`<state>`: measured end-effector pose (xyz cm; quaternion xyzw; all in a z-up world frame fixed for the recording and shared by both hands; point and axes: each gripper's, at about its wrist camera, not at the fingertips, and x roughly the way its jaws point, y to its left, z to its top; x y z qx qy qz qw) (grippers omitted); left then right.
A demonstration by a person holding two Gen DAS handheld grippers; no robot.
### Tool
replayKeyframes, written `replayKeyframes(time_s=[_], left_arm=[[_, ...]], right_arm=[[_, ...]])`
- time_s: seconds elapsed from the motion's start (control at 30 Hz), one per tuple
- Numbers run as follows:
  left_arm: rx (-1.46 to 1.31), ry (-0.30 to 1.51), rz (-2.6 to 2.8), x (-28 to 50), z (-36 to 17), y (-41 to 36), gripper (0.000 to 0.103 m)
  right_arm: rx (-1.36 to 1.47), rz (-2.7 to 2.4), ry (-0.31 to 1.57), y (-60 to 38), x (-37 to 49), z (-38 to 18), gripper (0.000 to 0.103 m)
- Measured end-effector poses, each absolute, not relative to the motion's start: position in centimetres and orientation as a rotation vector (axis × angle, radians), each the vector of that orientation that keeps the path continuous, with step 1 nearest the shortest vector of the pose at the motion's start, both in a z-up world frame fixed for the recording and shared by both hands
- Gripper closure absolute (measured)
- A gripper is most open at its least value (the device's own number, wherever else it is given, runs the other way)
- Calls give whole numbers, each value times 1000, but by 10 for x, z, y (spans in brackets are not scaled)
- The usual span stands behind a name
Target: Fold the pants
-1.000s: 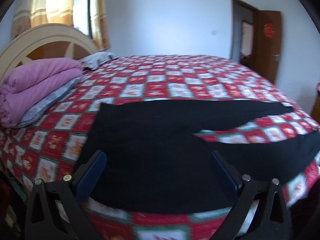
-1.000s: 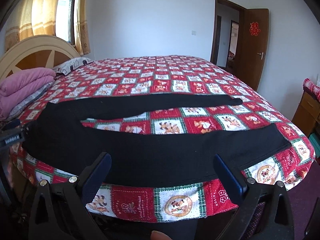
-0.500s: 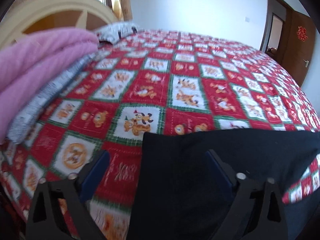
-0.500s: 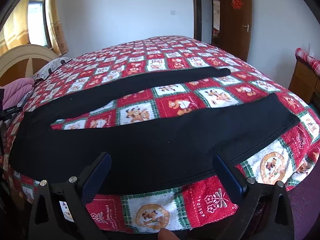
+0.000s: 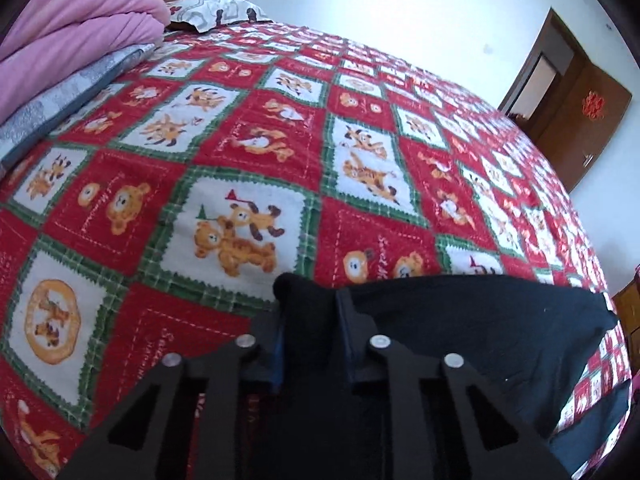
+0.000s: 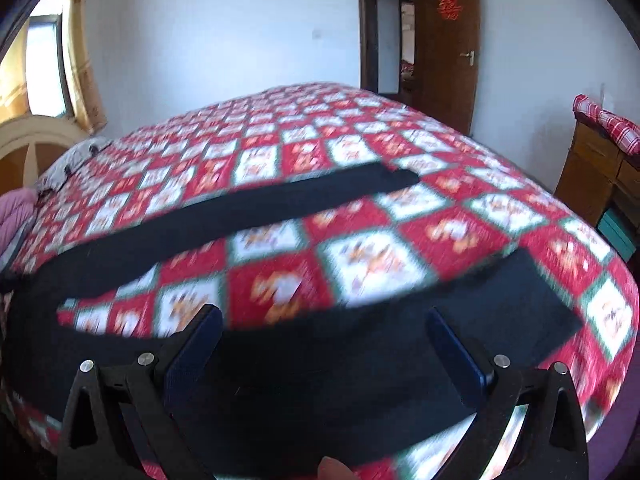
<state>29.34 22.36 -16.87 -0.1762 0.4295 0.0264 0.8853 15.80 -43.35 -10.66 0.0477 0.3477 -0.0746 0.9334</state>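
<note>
Left hand-held gripper now clamped on black pants lengthwise along bed edge; right hand-held gripper wide, empty.

Pants: black pants lie spread flat on the quilt, the two legs parted in a V.
Near leg: runs across the quilt's near edge, its hem toward the quilt's right side.
Far leg: stretches farther in on the quilt, a strip of checks showing between the legs.
Right gripper: the right gripper hangs over the near leg, fingers wide apart, nothing between them.
Quilt: red and white checked quilt, blurred.
Door: brown door beyond the quilt, standing open.
Cabinet: wooden cabinet right of the quilt.
</note>
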Motion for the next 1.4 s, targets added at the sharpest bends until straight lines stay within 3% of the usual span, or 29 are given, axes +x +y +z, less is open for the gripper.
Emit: replayKeyframes(time_s=[0.17, 0.33, 1.27, 1.33, 1.37, 1.4], left_arm=[[-344, 860, 61, 293, -169, 220, 84], [-338, 842, 72, 292, -170, 222, 84], [-359, 826, 71, 295, -178, 224, 83], [-361, 826, 69, 296, -178, 224, 83], [-360, 826, 70, 296, -178, 225, 83], [-361, 826, 69, 296, -178, 224, 83]], right_arm=[[110, -182, 684, -473, 194, -92, 2], [137, -235, 704, -518, 247, -87, 20], [239, -206, 1005, -593, 478, -168, 22], [220, -180, 1013, -588, 482, -172, 32], [196, -171, 1024, -585, 483, -174, 53], [166, -174, 1035, -581, 485, -175, 66]])
